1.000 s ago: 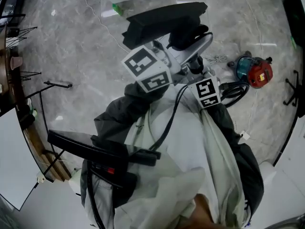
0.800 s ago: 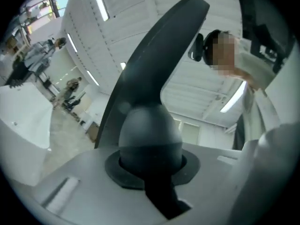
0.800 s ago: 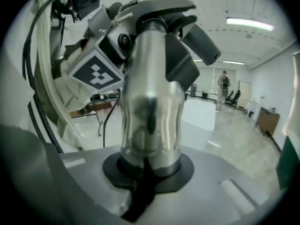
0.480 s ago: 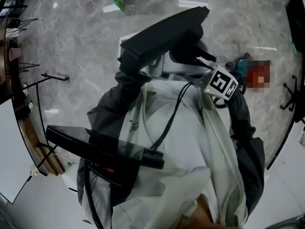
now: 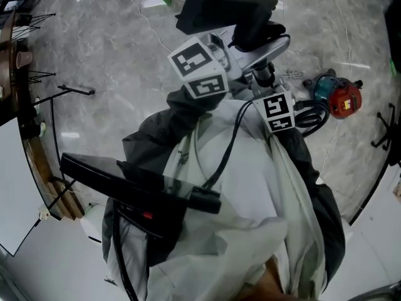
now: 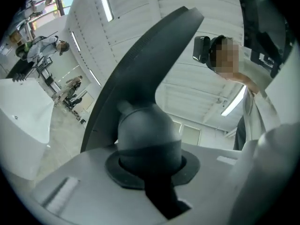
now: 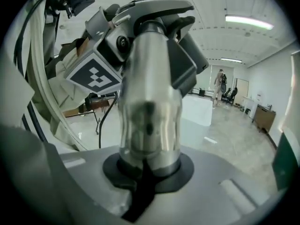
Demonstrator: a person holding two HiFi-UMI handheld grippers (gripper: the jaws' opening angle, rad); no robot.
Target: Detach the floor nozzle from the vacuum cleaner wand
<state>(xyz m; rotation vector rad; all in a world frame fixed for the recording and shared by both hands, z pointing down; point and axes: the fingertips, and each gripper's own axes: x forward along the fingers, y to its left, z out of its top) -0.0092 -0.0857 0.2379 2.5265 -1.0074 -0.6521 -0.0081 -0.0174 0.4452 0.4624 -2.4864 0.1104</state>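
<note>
Floor nozzle swung back level above grey marble floor.

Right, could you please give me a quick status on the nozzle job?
Left gripper shut on floor nozzle neck. Right gripper shut on silver wand. Nozzle and wand look still joined. Red tool on floor, well apart.

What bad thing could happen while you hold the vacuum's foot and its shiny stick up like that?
The right gripper clamps a smooth, round wand, so it might slip or twist. The left gripper holds the floor nozzle only by its rounded neck, above the hard floor; a sudden release could drop it.
</note>
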